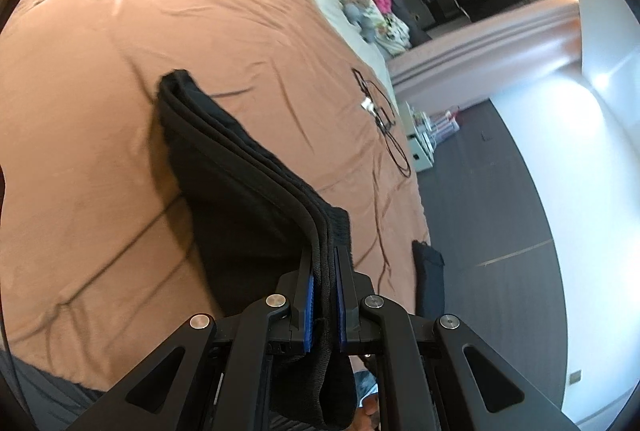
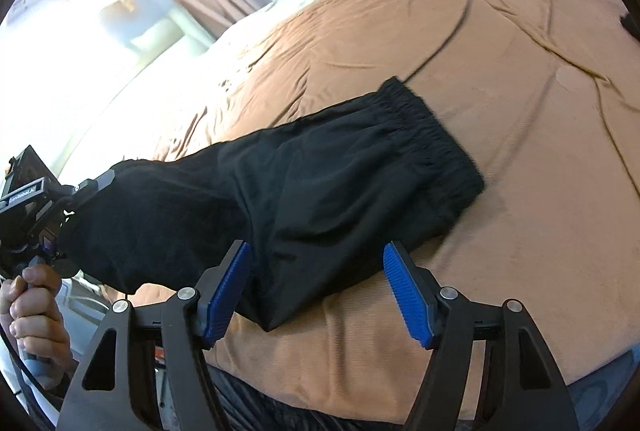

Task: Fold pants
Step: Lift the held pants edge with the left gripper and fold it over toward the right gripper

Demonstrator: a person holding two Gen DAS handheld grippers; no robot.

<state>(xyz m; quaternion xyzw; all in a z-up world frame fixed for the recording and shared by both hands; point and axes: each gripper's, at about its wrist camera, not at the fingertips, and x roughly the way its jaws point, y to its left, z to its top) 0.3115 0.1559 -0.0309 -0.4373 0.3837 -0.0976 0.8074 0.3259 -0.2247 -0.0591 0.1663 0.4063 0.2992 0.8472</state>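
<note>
Our left gripper [image 1: 324,295] clamped on the black pants [image 2: 304,183] cuff ends, right gripper [image 2: 316,291] spread wide above their near edge, waistband [image 2: 432,135] lying far-right on our brown bedspread [image 2: 520,211].

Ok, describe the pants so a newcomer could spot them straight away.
Find the brown bedspread. The pants lie across its near side, one end clamped in the left gripper. They are the only large black garment, with an elastic waistband.

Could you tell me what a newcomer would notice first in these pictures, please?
The black pants stretch across the tan bedspread, waistband end resting on it. The left gripper pinches their other end and holds it up, while the right gripper stands open above the near edge.
</note>
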